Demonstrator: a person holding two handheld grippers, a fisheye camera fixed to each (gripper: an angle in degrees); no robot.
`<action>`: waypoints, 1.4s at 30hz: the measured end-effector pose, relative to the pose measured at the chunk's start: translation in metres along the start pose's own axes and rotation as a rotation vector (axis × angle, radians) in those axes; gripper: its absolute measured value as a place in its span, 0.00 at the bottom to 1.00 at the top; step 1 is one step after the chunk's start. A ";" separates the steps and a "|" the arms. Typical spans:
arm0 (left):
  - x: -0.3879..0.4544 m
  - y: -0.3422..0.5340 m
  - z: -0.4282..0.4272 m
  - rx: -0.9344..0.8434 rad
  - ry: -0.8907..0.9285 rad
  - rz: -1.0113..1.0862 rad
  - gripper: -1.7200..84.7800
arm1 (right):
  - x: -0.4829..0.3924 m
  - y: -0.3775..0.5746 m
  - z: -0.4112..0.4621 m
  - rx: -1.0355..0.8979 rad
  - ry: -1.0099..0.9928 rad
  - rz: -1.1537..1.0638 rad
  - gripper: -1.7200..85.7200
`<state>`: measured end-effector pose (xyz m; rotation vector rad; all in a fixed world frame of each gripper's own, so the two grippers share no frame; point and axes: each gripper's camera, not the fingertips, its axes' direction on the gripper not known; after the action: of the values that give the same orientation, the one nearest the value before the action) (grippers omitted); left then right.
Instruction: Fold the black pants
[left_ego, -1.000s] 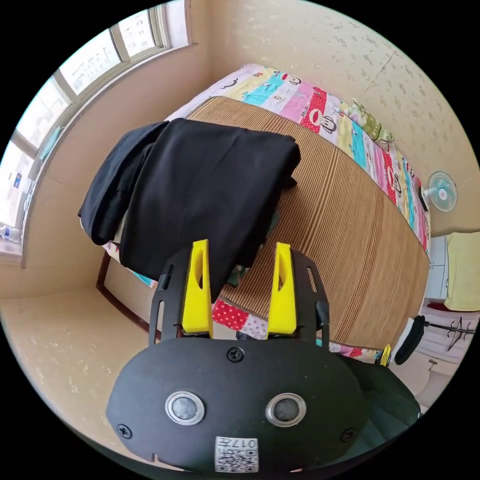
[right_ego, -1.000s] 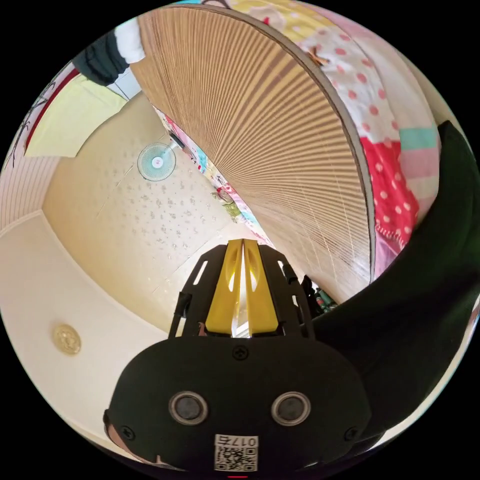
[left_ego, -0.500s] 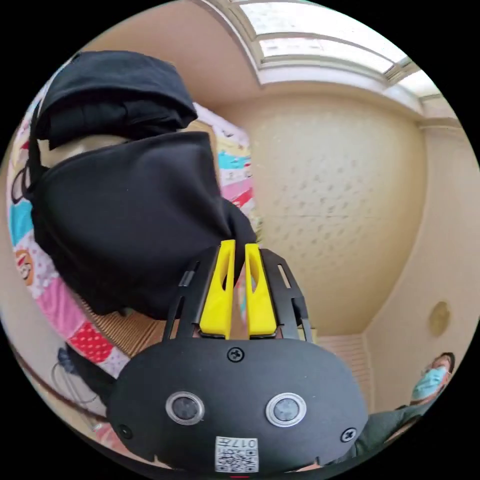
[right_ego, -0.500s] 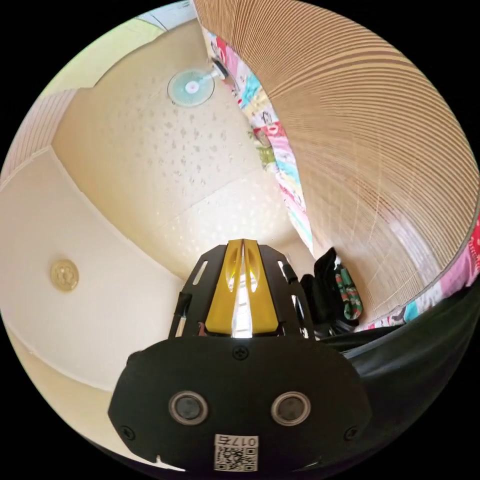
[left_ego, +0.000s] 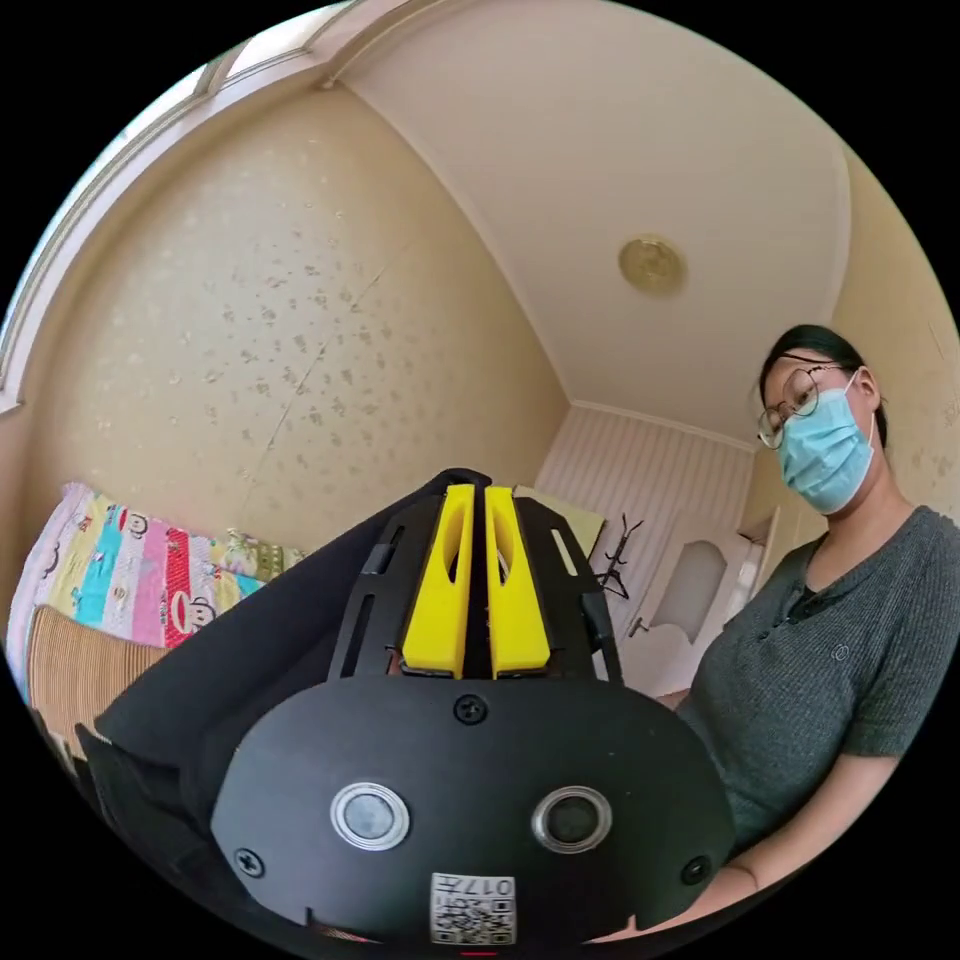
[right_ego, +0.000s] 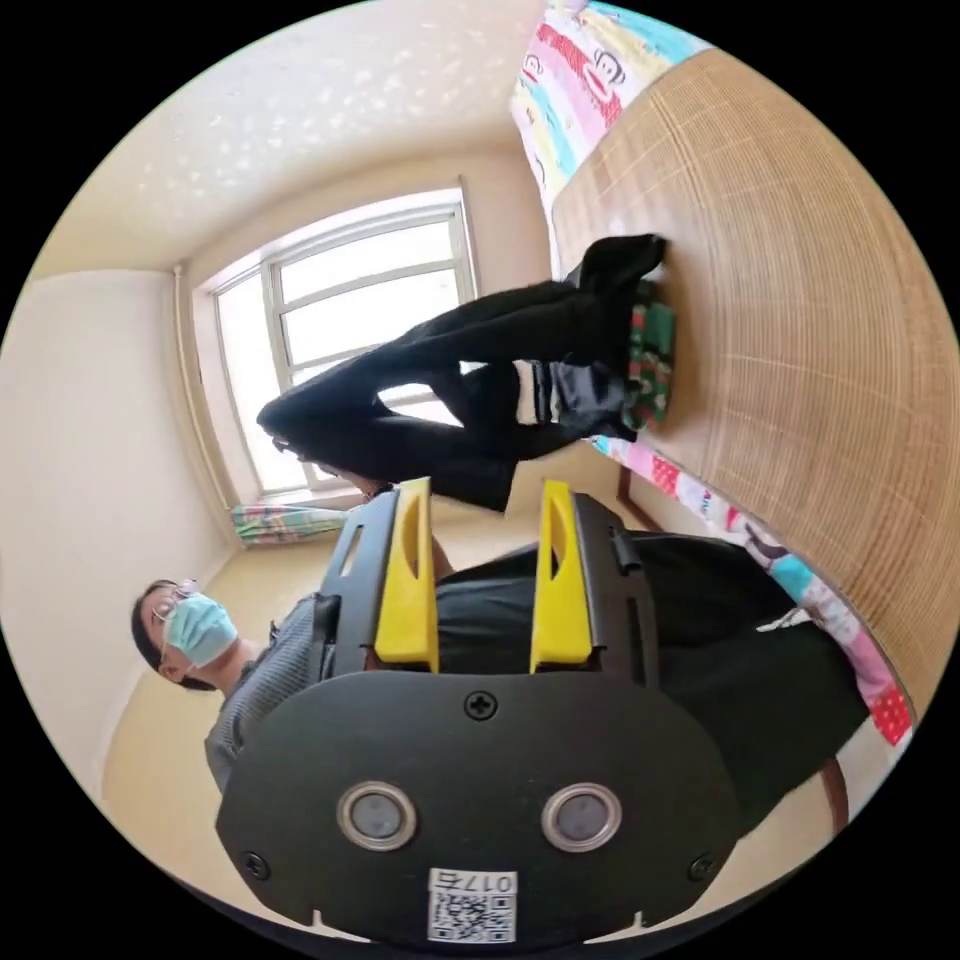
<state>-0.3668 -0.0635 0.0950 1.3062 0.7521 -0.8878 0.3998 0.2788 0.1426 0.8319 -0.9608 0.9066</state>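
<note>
My left tool (left_ego: 476, 500) has its yellow jaws drawn almost together with only a dark sliver between them, and black cloth rises behind and to the left of them; I judge it is pinching an edge of the black pants (left_ego: 270, 640) there, though the tips hide the actual bite, so I can't be sure both jaws press on it. The tool points up toward the ceiling, which would lift that end of the cloth clear of the bed so it can hang and straighten. My right tool (right_ego: 482, 500) has its jaws spread wide with nothing between them, turned back toward my own body; I read it as free to reach for a second hold. Past its jaws the black pants (right_ego: 450, 400) are raised off the bed in a bunched, draped length, one end near the window (right_ego: 340, 300), the other trailing down to the woven mat (right_ego: 800, 330) on the bed, beside a green patterned cloth (right_ego: 652, 360) lying at the mat's edge. A bright quilt (left_ego: 120, 580) shows under the mat near the wall. The fold looks only begun: the cloth needs spreading flat on the mat first, and a one-point hold lets it twist.
</note>
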 end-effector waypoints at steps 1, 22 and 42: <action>0.015 0.001 0.013 -0.006 0.078 0.024 0.01 | 0.010 -0.014 0.021 -0.034 -0.079 0.003 0.27; 0.048 0.150 0.136 -0.848 -0.147 -0.189 0.09 | -0.060 0.053 0.047 0.083 -0.135 -1.080 0.08; -0.021 0.232 0.347 -0.192 0.730 -0.697 0.10 | -0.050 0.073 0.290 -0.535 -0.011 -0.964 0.15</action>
<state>-0.1814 -0.3956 0.2682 1.1986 1.8965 -0.8294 0.2291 0.0366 0.2094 0.7058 -0.6341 -0.1854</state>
